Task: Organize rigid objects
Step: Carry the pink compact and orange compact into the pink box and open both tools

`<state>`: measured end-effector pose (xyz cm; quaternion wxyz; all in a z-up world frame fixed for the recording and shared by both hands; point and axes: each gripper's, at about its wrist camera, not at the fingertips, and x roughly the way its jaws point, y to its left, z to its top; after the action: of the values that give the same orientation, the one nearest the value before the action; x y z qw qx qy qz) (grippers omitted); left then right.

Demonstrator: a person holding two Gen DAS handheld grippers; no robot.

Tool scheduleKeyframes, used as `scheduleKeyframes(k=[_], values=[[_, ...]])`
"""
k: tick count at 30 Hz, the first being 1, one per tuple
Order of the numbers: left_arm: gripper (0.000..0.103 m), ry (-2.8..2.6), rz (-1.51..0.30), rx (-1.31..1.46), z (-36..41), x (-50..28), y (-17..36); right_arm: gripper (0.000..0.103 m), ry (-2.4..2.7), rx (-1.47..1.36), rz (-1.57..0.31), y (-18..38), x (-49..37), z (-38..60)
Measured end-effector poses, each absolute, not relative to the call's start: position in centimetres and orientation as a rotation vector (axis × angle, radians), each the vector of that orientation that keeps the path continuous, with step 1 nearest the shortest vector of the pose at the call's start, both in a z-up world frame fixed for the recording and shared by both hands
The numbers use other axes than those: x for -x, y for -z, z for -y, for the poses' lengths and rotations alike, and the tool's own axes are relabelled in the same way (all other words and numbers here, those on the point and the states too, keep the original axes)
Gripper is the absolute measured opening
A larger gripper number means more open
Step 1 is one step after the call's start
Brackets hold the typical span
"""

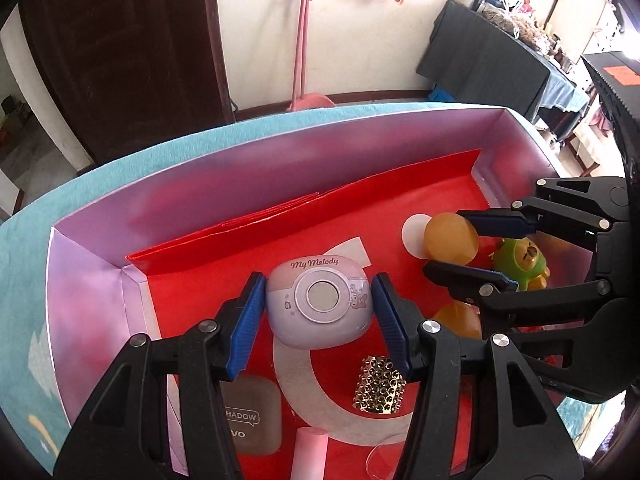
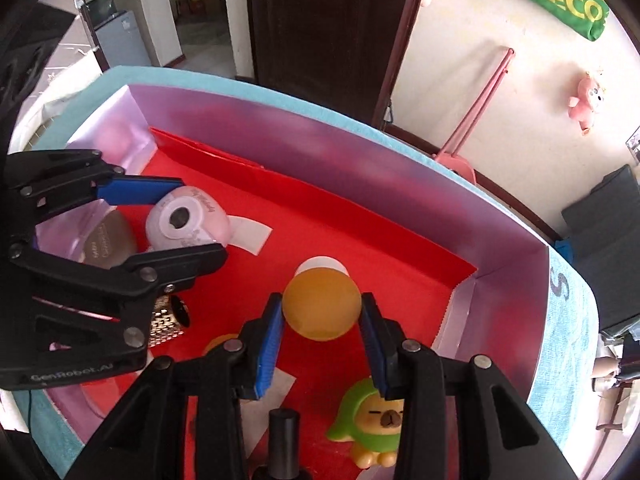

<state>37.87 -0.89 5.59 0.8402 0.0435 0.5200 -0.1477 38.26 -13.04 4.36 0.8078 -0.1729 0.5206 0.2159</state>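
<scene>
A lavender and pink "My Melody" case point(image 1: 316, 308) sits between the blue pads of my left gripper point(image 1: 320, 292), which is shut on it over the red floor of the box. From the right wrist view the same case point(image 2: 188, 220) shows in the left gripper point(image 2: 196, 220) at the left. My right gripper point(image 2: 321, 304) is shut on an orange ball point(image 2: 322, 312), both pads against its sides. In the left wrist view that ball point(image 1: 450, 242) and the right gripper point(image 1: 460, 248) are at the right. I cannot tell whether either object touches the floor.
Both grippers are inside a lilac-walled box point(image 1: 280, 160) lined red. On its floor lie a green capybara figure point(image 2: 372, 420), a gold studded piece point(image 1: 380, 386), a grey case point(image 1: 250, 416), another orange ball point(image 1: 460, 320), a pink tube point(image 1: 310, 456) and a black cylinder point(image 2: 284, 436).
</scene>
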Motion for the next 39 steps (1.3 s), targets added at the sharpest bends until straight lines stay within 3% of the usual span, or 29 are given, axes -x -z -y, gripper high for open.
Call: scheduleKeyframes(k=[22,39], values=[[0.053,0.302,-1.098,-0.088,0.6,-38.0,-5.2,0.041,-0.456,0.382,-1.134,-3.3,-38.9,12.3],[0.07,0.254,-1.001,-0.054,-1.1,-35.9,-8.1,0.048,-0.44,0.378,-1.106,-5.1,-37.1,12.4]])
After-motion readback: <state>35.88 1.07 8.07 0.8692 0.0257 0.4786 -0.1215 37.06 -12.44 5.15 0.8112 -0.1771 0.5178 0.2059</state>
